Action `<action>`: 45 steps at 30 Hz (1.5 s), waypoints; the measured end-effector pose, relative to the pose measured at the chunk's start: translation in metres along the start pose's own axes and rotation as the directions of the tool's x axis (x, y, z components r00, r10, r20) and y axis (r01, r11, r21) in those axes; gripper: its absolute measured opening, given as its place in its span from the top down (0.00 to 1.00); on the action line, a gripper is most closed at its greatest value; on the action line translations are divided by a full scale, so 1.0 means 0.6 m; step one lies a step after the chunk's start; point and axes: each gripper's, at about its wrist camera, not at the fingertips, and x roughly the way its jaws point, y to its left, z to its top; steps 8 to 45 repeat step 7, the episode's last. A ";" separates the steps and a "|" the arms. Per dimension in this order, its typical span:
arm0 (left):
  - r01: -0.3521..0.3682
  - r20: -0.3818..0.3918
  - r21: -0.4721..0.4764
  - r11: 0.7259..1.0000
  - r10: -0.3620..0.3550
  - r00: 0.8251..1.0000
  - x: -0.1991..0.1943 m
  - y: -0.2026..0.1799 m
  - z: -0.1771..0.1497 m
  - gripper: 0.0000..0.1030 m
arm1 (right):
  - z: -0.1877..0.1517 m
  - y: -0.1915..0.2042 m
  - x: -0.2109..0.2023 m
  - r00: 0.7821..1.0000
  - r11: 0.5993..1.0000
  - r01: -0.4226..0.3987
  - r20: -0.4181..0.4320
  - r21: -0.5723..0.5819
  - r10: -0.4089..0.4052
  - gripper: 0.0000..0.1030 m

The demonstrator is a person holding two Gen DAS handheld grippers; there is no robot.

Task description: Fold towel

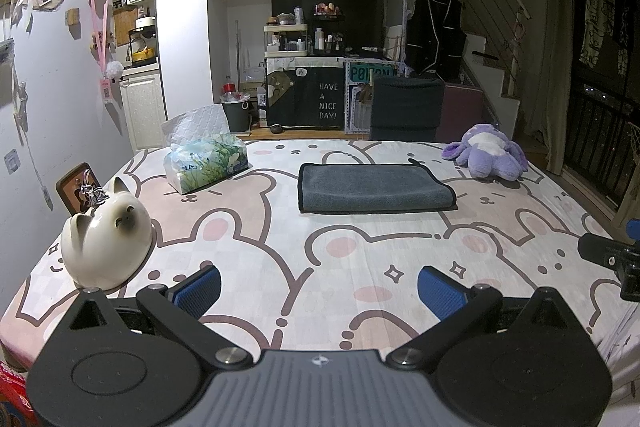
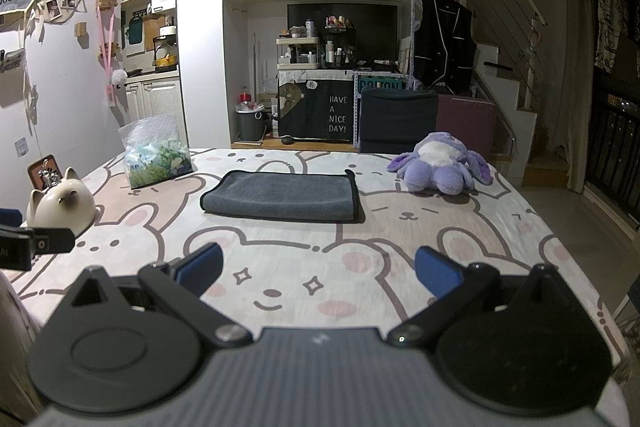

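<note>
Lying at 12 o'clock, folded grey towel (image 1: 376,189) looks soft, floppy; pinch a near corner. Left hand-held gripper (image 1: 319,290) and right hand-held gripper (image 2: 319,273) wide open, empty.

towel (image 1: 376,189): dk grey, black edging
tablecloth (image 1: 280,267): white/pale pink checks, brown-outlined bears w/ pink cheeks
plush toy (image 1: 486,157), far right: purple, white belly
cat figure (image 1: 106,247), near left: cream, dk face
tissue pack (image 1: 206,163), far left: green/blue leaf print
left gripper (image 1: 319,291): black, blue pads
right gripper (image 2: 318,273): same
</note>
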 end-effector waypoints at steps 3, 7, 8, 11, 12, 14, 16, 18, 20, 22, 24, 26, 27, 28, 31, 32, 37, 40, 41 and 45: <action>0.000 0.000 0.001 1.000 0.000 1.000 -0.001 0.001 0.002 0.00 | 0.000 0.000 0.000 1.000 1.000 0.000 0.000 0.000 0.000 0.00; -0.002 0.001 0.000 1.000 0.002 1.000 -0.003 0.003 0.004 0.00 | 0.000 0.000 0.000 1.000 1.000 0.000 0.001 0.000 0.000 0.00; -0.002 0.001 0.000 1.000 0.002 1.000 -0.003 0.003 0.004 0.00 | 0.000 0.000 0.000 1.000 1.000 0.000 0.001 0.000 0.000 0.00; -0.002 0.001 0.000 1.000 0.002 1.000 -0.003 0.003 0.004 0.00 | 0.000 0.000 0.000 1.000 1.000 0.000 0.001 0.000 0.000 0.00; -0.002 0.001 0.000 1.000 0.002 1.000 -0.003 0.003 0.004 0.00 | 0.000 0.000 0.000 1.000 1.000 0.000 0.001 0.000 0.000 0.00; -0.002 0.001 0.000 1.000 0.002 1.000 -0.003 0.003 0.004 0.00 | 0.000 0.000 0.000 1.000 1.000 0.000 0.001 0.000 0.000 0.00; -0.002 0.001 0.000 1.000 0.002 1.000 -0.003 0.003 0.004 0.00 | 0.000 0.000 0.000 1.000 1.000 0.000 0.001 0.000 0.000 0.00; -0.002 0.001 0.000 1.000 0.002 1.000 -0.003 0.003 0.004 0.00 | 0.000 0.000 0.000 1.000 1.000 0.000 0.001 0.000 0.000 0.00; -0.002 0.001 0.000 1.000 0.002 1.000 -0.003 0.003 0.004 0.00 | 0.000 0.000 0.000 1.000 1.000 0.000 0.001 0.000 0.000 0.00; -0.002 0.001 0.000 1.000 0.002 1.000 -0.003 0.003 0.004 0.00 | 0.000 0.000 0.000 1.000 1.000 0.000 0.001 0.000 0.000 0.00; -0.002 0.001 0.000 1.000 0.002 1.000 -0.003 0.003 0.004 0.00 | 0.000 0.000 0.000 1.000 1.000 0.000 0.001 0.000 0.000 0.00; -0.002 0.001 0.000 1.000 0.002 1.000 -0.003 0.003 0.004 0.00 | 0.000 0.000 0.000 1.000 1.000 0.000 0.001 0.000 0.000 0.00; -0.002 0.001 0.000 1.000 0.002 1.000 -0.003 0.003 0.004 0.00 | 0.000 0.000 0.000 1.000 1.000 0.000 0.001 0.000 0.000 0.00; -0.002 0.001 0.000 1.000 0.002 1.000 -0.003 0.003 0.004 0.00 | 0.000 0.000 0.000 1.000 1.000 0.000 0.001 0.000 0.000 0.00; -0.002 0.001 0.000 1.000 0.002 1.000 -0.003 0.003 0.004 0.00 | 0.000 0.000 0.000 1.000 1.000 0.000 0.001 0.000 0.000 0.00; -0.002 0.001 0.000 1.000 0.002 1.000 -0.003 0.003 0.004 0.00 | 0.000 0.000 0.000 1.000 1.000 0.000 0.001 0.000 0.000 0.00; -0.002 0.001 0.000 1.000 0.002 1.000 -0.003 0.003 0.004 0.00 | 0.000 0.000 0.000 1.000 1.000 0.000 0.001 0.000 0.000 0.00; -0.002 0.001 0.000 1.000 0.002 1.000 -0.003 0.003 0.004 0.00 | 0.000 0.000 0.000 1.000 1.000 0.000 0.001 0.000 0.000 0.00; -0.002 0.001 0.000 1.000 0.002 1.000 -0.003 0.003 0.004 0.00 | 0.000 0.000 0.000 1.000 1.000 0.000 0.001 0.000 0.000 0.00; -0.002 0.001 0.000 1.000 0.002 1.000 -0.003 0.003 0.004 0.00 | 0.000 0.000 0.000 1.000 1.000 0.000 0.001 0.000 0.000 0.00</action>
